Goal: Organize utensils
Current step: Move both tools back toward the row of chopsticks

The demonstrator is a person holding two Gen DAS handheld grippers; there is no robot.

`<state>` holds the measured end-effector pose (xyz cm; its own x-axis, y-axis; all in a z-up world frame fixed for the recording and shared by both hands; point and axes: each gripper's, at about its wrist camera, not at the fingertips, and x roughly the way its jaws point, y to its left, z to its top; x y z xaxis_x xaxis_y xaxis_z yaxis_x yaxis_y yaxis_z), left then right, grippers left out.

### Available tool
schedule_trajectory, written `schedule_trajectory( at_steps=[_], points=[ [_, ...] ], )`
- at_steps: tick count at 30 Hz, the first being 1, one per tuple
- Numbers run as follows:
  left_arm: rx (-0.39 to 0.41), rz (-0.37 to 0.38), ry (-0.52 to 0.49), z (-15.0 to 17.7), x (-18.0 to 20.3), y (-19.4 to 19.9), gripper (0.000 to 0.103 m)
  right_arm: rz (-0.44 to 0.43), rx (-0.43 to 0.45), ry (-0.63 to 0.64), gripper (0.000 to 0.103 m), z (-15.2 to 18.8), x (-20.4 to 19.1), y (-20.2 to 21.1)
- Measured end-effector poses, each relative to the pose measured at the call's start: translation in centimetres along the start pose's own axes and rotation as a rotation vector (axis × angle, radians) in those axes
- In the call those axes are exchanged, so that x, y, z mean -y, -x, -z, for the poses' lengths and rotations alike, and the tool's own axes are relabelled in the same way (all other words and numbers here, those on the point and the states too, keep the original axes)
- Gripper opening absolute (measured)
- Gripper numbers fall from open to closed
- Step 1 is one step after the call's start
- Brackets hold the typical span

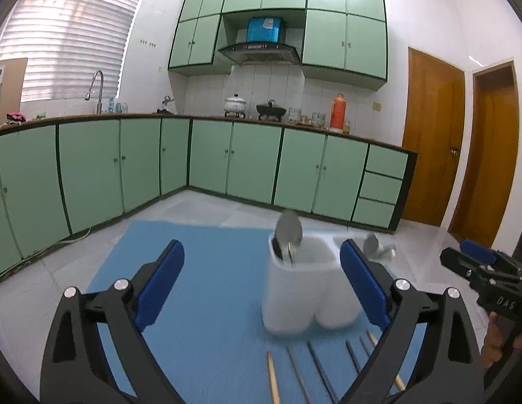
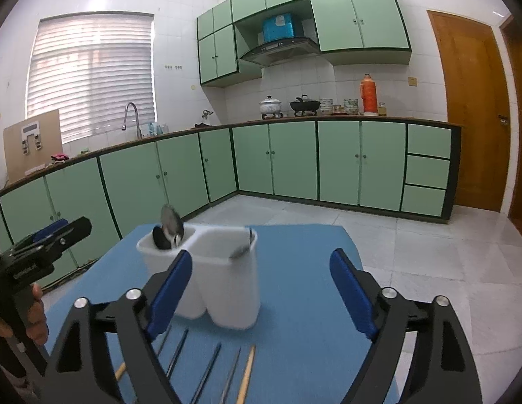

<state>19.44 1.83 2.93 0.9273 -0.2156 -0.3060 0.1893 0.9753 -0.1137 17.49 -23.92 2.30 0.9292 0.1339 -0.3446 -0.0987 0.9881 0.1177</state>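
Observation:
A white two-compartment utensil holder stands on a blue mat. Metal spoons stick up from its left compartment. One more spoon leans in the right compartment. Wooden chopsticks and dark chopsticks lie on the mat in front of the holder. My left gripper is open and holds nothing, just short of the holder. My right gripper is also open and holds nothing, to the holder's right.
Green base cabinets line the far walls under a counter with pots and an orange flask. Wooden doors stand at the right. A pale tiled floor surrounds the mat.

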Motion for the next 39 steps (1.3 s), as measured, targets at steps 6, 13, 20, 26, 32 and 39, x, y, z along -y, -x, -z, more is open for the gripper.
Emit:
schedule_trajectory(
  at_steps=[6, 13, 20, 26, 32, 39],
  points=[
    [-0.042, -0.016, -0.005, 3.0, -0.7, 2.9, 0.096, 0.024, -0.002, -0.013, 0.093, 2.5, 0.0, 3.1],
    [-0.094, -0.021, -0.006, 6.2, -0.9, 5.7, 0.097, 0.058, -0.028, 0.006, 0.095, 5.6, -1.3, 5.5],
    [-0.106, -0.06, -0.048, 10.2, -0.4, 8.6, 0.097, 0.137, -0.033, -0.004, 0.095, 11.1, -2.0, 8.0],
    [-0.142, -0.077, -0.052, 13.4, -0.5, 10.0, 0.097, 0.163, -0.038, -0.022, 0.095, 14.9, -2.3, 10.1],
    [-0.165, -0.108, -0.054, 15.8, -0.7, 11.3, 0.097, 0.186, -0.032, -0.011, 0.094, 17.3, -2.8, 11.4],
    [-0.175, -0.127, -0.083, 17.2, -0.3, 12.0, 0.097, 0.197, -0.021, 0.03, 0.086, 19.1, -3.8, 11.9]
  ],
)
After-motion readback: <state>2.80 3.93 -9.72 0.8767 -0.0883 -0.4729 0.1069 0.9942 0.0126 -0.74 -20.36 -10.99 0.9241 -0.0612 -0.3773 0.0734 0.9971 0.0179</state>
